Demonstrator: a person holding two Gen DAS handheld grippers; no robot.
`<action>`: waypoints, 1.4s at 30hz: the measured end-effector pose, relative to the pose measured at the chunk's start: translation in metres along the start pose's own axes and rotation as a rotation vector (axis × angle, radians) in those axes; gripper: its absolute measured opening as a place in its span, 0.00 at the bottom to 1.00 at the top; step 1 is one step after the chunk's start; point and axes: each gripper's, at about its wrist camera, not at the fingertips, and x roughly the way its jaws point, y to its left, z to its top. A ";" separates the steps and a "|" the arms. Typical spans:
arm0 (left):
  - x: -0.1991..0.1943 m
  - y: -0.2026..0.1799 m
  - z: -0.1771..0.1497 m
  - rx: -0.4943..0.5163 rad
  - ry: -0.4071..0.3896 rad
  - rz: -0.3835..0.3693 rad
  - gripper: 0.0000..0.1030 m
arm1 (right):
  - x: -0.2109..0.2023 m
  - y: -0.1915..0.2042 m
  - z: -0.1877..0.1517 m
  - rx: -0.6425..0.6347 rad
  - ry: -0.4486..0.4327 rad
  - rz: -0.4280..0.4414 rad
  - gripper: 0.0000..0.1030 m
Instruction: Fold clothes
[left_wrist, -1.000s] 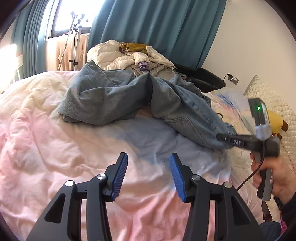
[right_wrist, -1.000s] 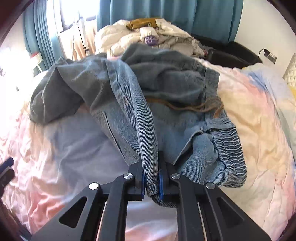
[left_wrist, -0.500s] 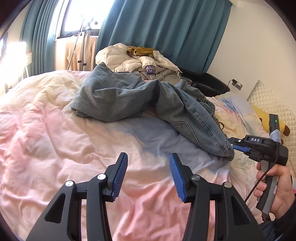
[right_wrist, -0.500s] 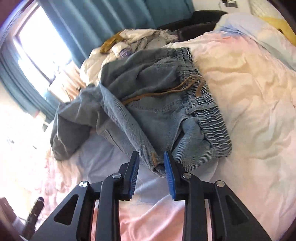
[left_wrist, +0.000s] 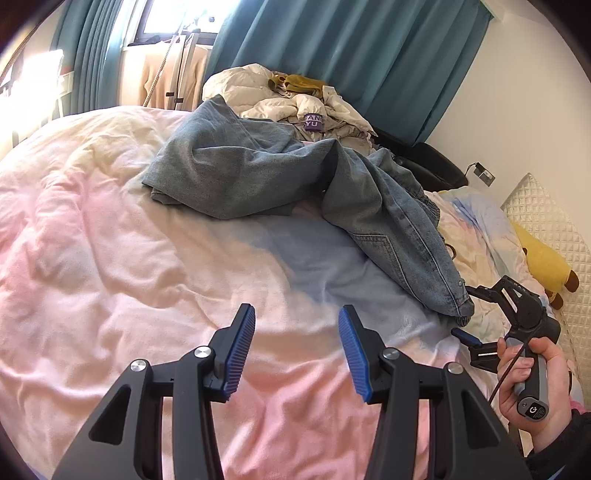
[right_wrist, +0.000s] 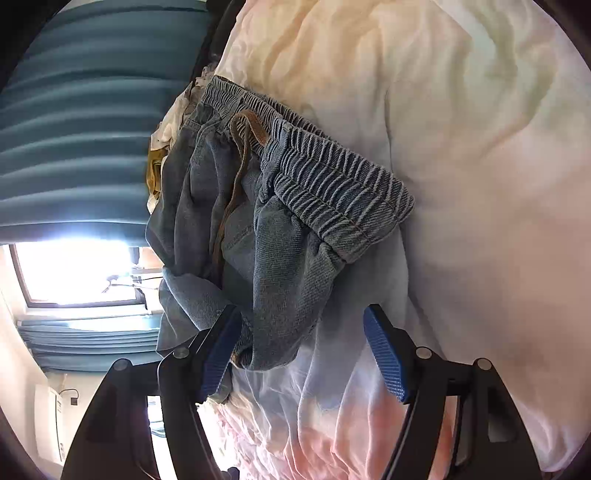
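Observation:
A pair of blue jeans (left_wrist: 280, 177) lies crumpled across the pink and white bedding, its legs spread left and its waist end to the right. In the right wrist view the elastic waistband (right_wrist: 332, 177) and a brown drawstring (right_wrist: 236, 155) show, rolled sideways. My right gripper (right_wrist: 301, 354) is open, with the jeans' edge lying against its left pad; it also shows in the left wrist view (left_wrist: 476, 314), held in a hand beside the waist end. My left gripper (left_wrist: 293, 350) is open and empty above bare bedding, short of the jeans.
A heap of cream and mustard clothes (left_wrist: 295, 99) lies behind the jeans. Teal curtains (left_wrist: 351, 48) and a bright window stand at the back. A yellow plush toy (left_wrist: 543, 262) and a quilted headboard (left_wrist: 546, 214) are at the right. A black chair (left_wrist: 428, 162) stands by the wall.
My right gripper has opened and let go of the jeans, and has rolled sideways. The jeans' waist end has dropped onto the bed. My left gripper has stayed open.

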 end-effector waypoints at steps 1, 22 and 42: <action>0.002 0.001 0.000 -0.007 0.004 -0.001 0.47 | 0.004 0.000 0.005 0.000 -0.012 -0.002 0.68; 0.010 0.011 0.005 -0.033 -0.012 0.038 0.47 | -0.005 0.051 0.041 -0.510 -0.349 -0.421 0.21; -0.028 -0.007 0.005 0.127 -0.097 0.087 0.47 | -0.059 0.079 -0.021 -0.714 -0.321 -0.441 0.41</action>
